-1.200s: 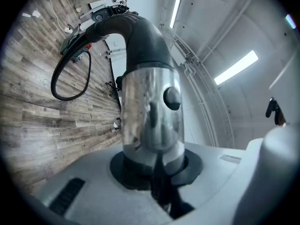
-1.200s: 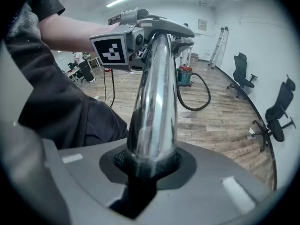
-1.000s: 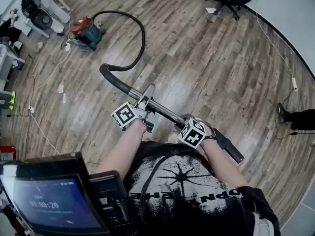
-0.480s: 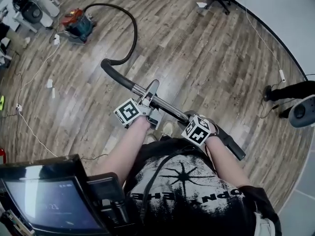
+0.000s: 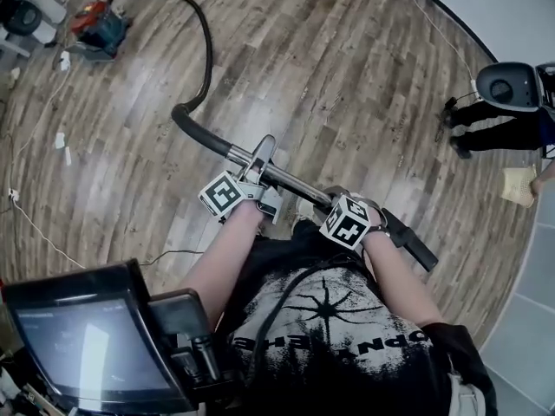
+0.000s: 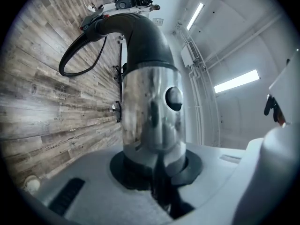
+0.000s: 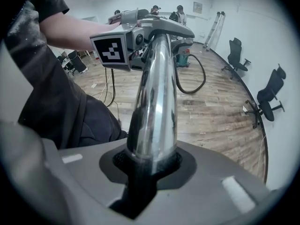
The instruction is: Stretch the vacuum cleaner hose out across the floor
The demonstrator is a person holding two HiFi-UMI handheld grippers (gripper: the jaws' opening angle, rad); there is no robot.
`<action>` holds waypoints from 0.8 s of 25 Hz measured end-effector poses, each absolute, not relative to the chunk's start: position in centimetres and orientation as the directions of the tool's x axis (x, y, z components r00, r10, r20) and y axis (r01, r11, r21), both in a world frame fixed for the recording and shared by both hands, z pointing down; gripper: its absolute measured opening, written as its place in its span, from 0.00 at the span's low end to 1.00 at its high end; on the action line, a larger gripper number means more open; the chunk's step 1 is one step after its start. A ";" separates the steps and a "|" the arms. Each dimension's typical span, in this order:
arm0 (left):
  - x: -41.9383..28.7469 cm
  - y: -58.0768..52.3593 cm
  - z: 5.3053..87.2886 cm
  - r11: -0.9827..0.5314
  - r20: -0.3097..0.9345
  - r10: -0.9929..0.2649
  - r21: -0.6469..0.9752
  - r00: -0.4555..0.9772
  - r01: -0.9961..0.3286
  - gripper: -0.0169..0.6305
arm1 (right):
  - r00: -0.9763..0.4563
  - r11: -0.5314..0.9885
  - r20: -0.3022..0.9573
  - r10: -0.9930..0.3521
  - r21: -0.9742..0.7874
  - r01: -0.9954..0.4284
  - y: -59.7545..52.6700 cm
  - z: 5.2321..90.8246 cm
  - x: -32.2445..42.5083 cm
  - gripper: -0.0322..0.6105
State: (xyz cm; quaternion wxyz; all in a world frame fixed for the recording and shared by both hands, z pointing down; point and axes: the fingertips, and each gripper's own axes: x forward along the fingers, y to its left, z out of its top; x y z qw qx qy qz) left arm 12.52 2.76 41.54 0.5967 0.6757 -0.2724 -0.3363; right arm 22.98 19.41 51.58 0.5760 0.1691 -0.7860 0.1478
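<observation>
Since a second ago the vacuum cleaner [image 5: 97,26] has dropped farther away from my grippers, and the hose [image 5: 206,55] has opened from a tight loop into a longer, gentler curve over the wooden floor [image 5: 364,102]. My left gripper [image 5: 258,165] is clamped on the metal tube [image 5: 290,183], just behind the black bend where the hose joins it, with both jaws pressed against its shiny sides. My right gripper [image 5: 336,208] points down and pinches the same tube farther back, close to my body, and the tube's black end [image 5: 412,245] sticks out beyond it. The hose runs away ahead of the left gripper to the vacuum cleaner, well apart from both grippers.
</observation>
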 end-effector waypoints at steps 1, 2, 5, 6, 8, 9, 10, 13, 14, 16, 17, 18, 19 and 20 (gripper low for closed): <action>13.1 3.1 41.7 -0.154 -0.120 -0.768 0.988 0.629 0.000 0.11 | -0.286 0.900 0.954 -0.095 -0.041 -0.434 19.8 51.6 23.7 0.20; 13.9 3.4 41.8 -0.169 -0.113 -0.768 0.985 0.631 -0.030 0.11 | -0.294 0.901 0.951 -0.095 -0.043 -0.432 20.1 51.6 24.5 0.20; 17.2 4.5 40.7 -0.175 -0.146 -0.780 0.984 0.608 0.012 0.11 | -0.313 0.910 0.944 -0.105 -0.036 -0.412 20.7 51.8 27.6 0.20; 18.3 5.0 40.5 -0.177 -0.155 -0.787 0.984 0.597 0.022 0.11 | -0.316 0.916 0.943 -0.104 -0.032 -0.399 21.0 51.9 28.9 0.20; 20.5 6.3 40.8 -0.172 -0.155 -0.808 0.985 0.569 0.024 0.11 | -0.317 0.930 0.944 -0.086 -0.038 -0.366 22.0 52.2 31.5 0.20; 21.6 7.1 40.8 -0.164 -0.154 -0.819 0.986 0.552 0.032 0.11 | -0.316 0.936 0.946 -0.073 -0.044 -0.350 22.6 52.3 32.9 0.20; 22.7 7.7 40.8 -0.160 -0.153 -0.830 0.987 0.537 0.034 0.11 | -0.315 0.941 0.947 -0.064 -0.048 -0.335 23.2 52.2 34.3 0.20; 25.4 9.3 40.0 -0.172 -0.155 -0.846 0.985 0.510 0.015 0.11 | -0.326 0.952 0.944 -0.056 -0.048 -0.301 24.3 51.6 37.4 0.20; 26.1 9.7 39.5 -0.179 -0.158 -0.847 0.984 0.507 0.007 0.11 | -0.334 0.954 0.941 -0.054 -0.050 -0.295 24.7 51.3 38.1 0.20; 27.2 10.7 38.7 -0.188 -0.158 -0.846 0.982 0.509 -0.007 0.11 | -0.351 0.955 0.935 -0.048 -0.060 -0.290 25.6 50.8 39.0 0.20; 27.7 11.1 38.6 -0.188 -0.155 -0.846 0.982 0.510 -0.014 0.11 | -0.358 0.955 0.933 -0.046 -0.064 -0.289 26.0 50.8 39.4 0.20; 28.1 11.3 38.6 -0.186 -0.148 -0.847 0.982 0.511 -0.023 0.11 | -0.364 0.955 0.930 -0.047 -0.065 -0.289 26.3 50.9 39.7 0.20; 28.5 11.5 38.7 -0.184 -0.142 -0.847 0.982 0.512 -0.032 0.11 | -0.372 0.955 0.927 -0.047 -0.067 -0.288 26.4 51.1 40.0 0.20; 28.8 11.6 38.9 -0.183 -0.136 -0.847 0.982 0.514 -0.041 0.11 | -0.380 0.955 0.924 -0.047 -0.070 -0.288 26.5 51.3 40.2 0.20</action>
